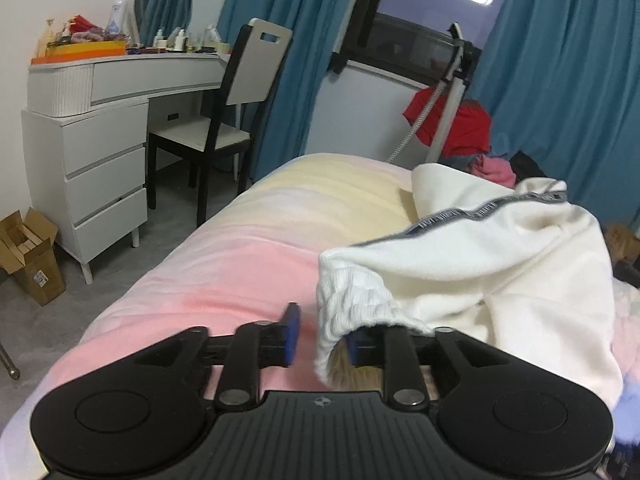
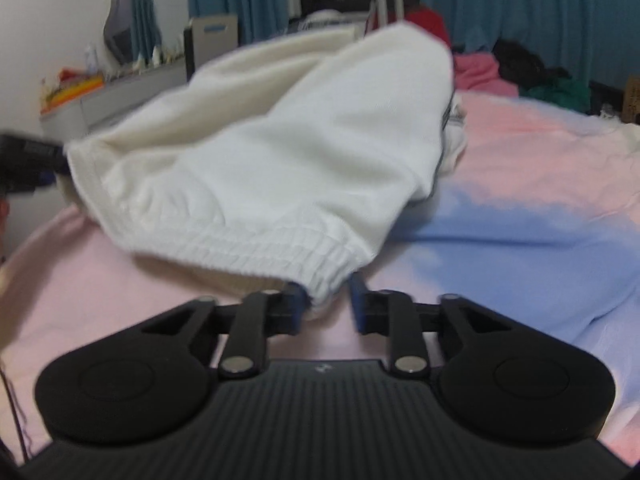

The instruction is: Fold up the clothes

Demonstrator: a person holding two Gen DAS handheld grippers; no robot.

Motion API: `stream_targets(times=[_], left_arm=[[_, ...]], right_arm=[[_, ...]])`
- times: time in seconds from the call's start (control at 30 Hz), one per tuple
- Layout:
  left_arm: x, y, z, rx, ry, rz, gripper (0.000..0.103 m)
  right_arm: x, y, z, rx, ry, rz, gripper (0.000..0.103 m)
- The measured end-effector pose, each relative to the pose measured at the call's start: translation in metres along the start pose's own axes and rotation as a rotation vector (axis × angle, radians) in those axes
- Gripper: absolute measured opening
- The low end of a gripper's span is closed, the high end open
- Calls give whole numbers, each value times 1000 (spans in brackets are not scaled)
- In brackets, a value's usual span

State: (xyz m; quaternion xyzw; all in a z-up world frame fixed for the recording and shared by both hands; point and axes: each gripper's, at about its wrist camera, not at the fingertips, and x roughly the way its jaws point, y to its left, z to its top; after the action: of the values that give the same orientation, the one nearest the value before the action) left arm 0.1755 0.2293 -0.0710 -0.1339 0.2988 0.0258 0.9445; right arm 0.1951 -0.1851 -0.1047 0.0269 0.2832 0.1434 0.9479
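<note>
Fingers of my left gripper (image 1: 320, 338) stand well apart with one end of the ribbed waistband (image 1: 356, 300) lying between them, not pinched; my right gripper (image 2: 325, 306) is likewise parted around the other end, its left pad touching the elastic; I judge this spread is meant to stretch the band straight; the white garment (image 2: 280, 128) humps up over the pink part of the bed (image 1: 224, 256), near its front edge.

soft white cloth garment (image 2: 280, 140), ribbed waistband (image 2: 256, 244)
</note>
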Motion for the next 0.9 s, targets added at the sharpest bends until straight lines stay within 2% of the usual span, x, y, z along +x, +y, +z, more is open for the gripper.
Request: stream_targets(times=[0.07,0.13,0.2,0.23,0.33,0.37,0.47,0.57,0.6,0.7,0.77,0.83,0.9], left_arm=[[-5,0,-3,24,23,-27,65],[-12,1,-9,68,57,-73,68],[-18,3,-13,79,46,-114,76],[-18,3,-14,68,45,-135,77],[-13,5,-15,16,108,-231,78],[-15,3,-14,29,110,-243,78],[-22,-2,-13,89,72,-228,90],[-20,0,-16,48,155,-346,93],[-21,-2,-17,70,152,-358,95],[-23,-8,-20,137,96,-308,100],[-11,-6,-19,88,111,-253,99],[-1,-4,-17,49,117,-253,94],[9,-4,-16,26,125,-261,83]], right_arm=[[-7,-3,4,25,-14,4,18],[-10,-4,8,36,-20,7,17],[-10,-3,12,41,-23,8,17],[-8,-3,12,43,-22,7,17],[-7,-7,12,57,-17,0,16],[-6,-9,11,70,-13,-3,16],[-6,-11,10,101,-8,-2,16],[-6,-6,11,101,-4,-5,16],[-6,-6,11,102,-1,-7,16],[-5,-8,11,110,4,-7,16],[-3,-8,10,114,6,-6,16],[-2,-10,10,112,8,-8,16],[0,-11,8,119,17,-12,16]])
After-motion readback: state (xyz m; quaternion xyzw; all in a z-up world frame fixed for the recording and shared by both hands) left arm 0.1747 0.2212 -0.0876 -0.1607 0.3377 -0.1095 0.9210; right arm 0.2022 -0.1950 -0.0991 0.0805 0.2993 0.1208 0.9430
